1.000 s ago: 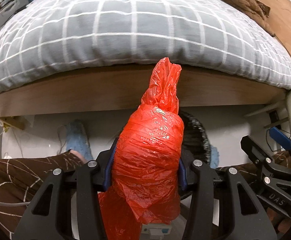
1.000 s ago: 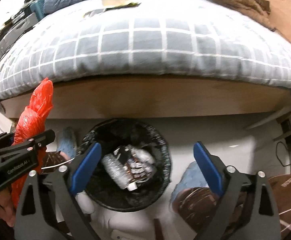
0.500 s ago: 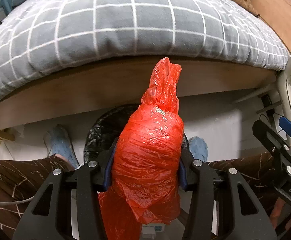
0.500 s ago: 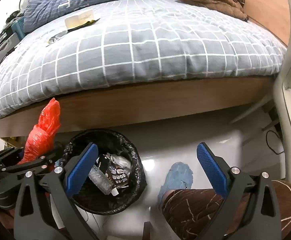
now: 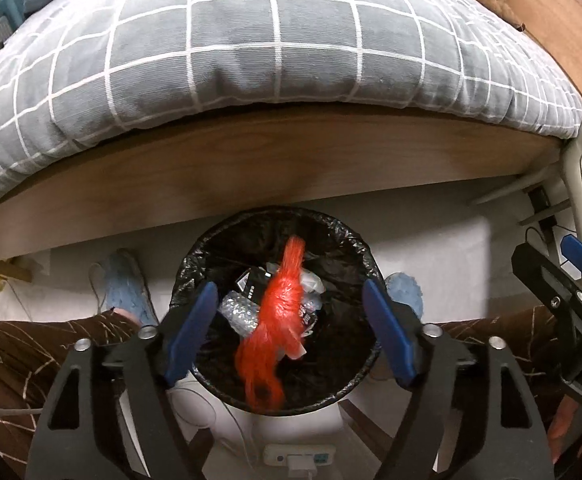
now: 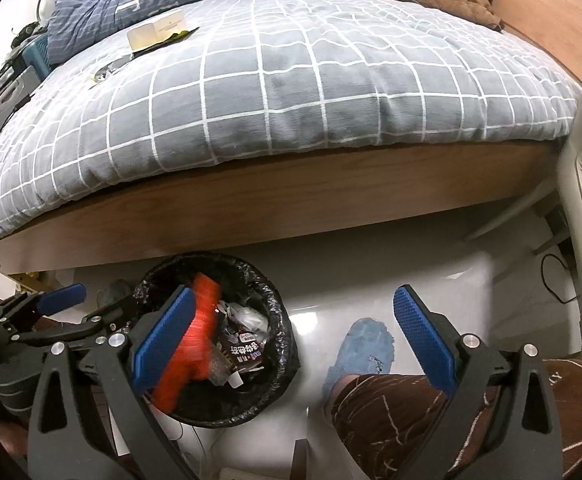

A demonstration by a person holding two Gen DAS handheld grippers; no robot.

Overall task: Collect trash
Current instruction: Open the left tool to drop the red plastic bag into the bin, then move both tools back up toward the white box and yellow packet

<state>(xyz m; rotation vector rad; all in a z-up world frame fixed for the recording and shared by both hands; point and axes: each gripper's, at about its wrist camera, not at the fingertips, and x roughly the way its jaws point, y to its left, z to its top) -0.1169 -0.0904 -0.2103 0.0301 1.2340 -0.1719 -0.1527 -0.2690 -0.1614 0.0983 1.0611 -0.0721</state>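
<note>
Above the bin (image 5: pixel 361 258), the left gripper (image 5: pixel 287 334) gapes wide, holding nothing.

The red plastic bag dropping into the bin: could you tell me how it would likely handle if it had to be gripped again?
The red plastic bag looks thin and crinkled, so it is probably floppy and easily squashed. It appears light, a loose bundle with a trailing tail. Its glossy film may slip between the pads, so the open left hand-held gripper would likely need its bulkiest part.
</note>
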